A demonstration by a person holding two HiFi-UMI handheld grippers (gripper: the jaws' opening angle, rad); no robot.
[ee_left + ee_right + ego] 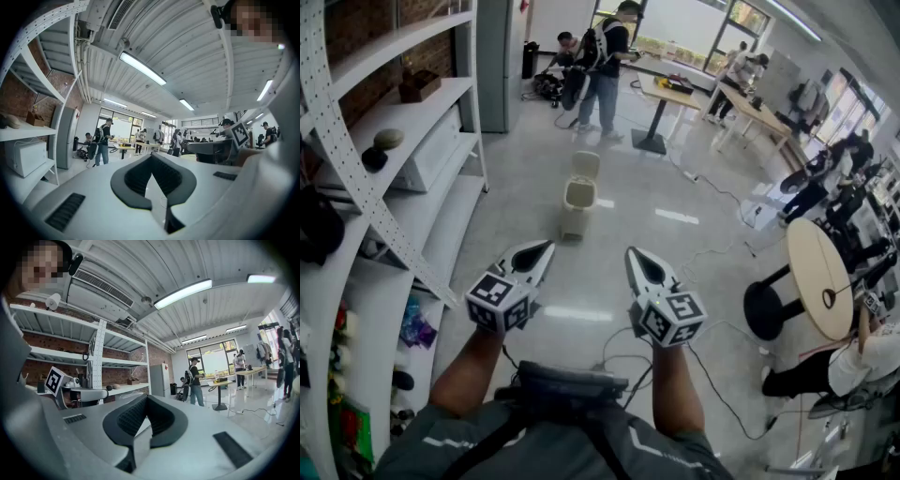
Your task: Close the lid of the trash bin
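Observation:
In the head view a small beige trash bin (577, 208) stands on the pale floor well ahead of me, its lid (585, 165) raised upright behind the opening. My left gripper (546, 247) and right gripper (632, 252) are held side by side in front of my body, both pointing toward the bin and far short of it. Each is shut with nothing between its jaws. The left gripper view shows the left gripper (152, 160) aimed level across the room, and the right gripper (146, 399) looks the same way; the bin shows in neither.
White shelving (403, 178) with small items runs along the left. A round wooden table (818, 278) and a black stool (766, 308) stand at the right, with cables (717, 251) across the floor. Several people (605, 56) and desks (670, 91) are at the far end.

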